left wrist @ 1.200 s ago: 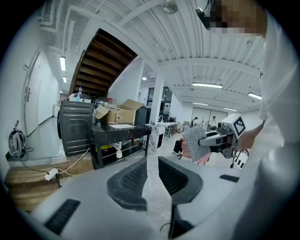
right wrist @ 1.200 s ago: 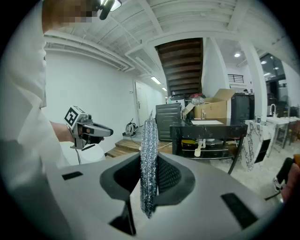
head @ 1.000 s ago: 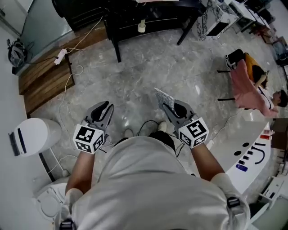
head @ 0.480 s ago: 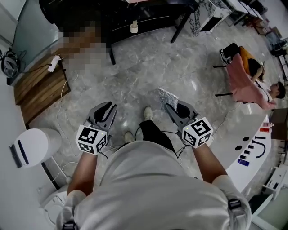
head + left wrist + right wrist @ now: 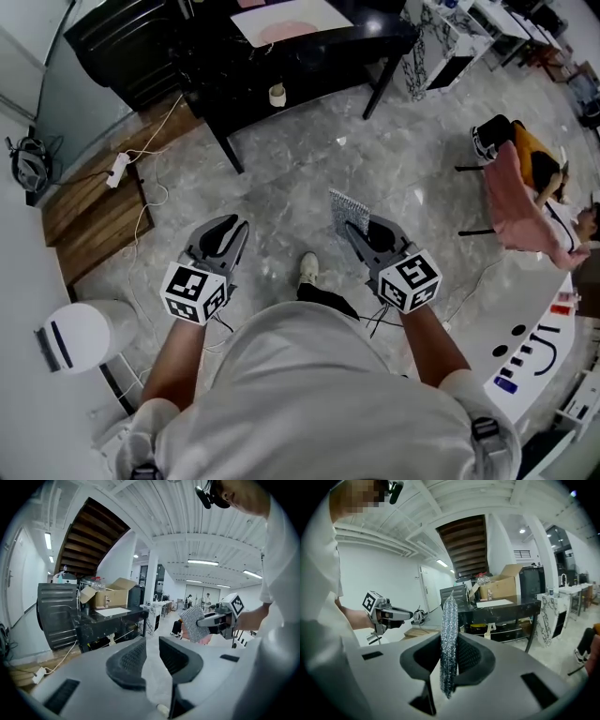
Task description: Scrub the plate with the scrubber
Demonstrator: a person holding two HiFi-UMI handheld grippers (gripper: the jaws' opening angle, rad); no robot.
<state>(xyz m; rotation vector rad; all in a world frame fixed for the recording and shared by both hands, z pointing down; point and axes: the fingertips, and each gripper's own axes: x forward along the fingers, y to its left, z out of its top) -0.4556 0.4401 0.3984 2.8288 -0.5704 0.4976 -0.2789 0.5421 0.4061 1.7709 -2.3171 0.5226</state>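
Floor of grey marble (image 5: 281,169) is lying open up to the black table's (image 5: 370,36) edge at twelve o'clock. Right gripper (image 5: 352,225) is clenching a silver mesh scrubber (image 5: 348,208); left gripper (image 5: 234,227) is gaping empty.

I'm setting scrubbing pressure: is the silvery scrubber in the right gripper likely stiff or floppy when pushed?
Probably light: the scrubber stands upright from the right gripper, pinched only low down, without sagging. Its thin glittery mesh likely bends and crumples under a push. The rough weave seems unlikely to slip from the ridged pads.
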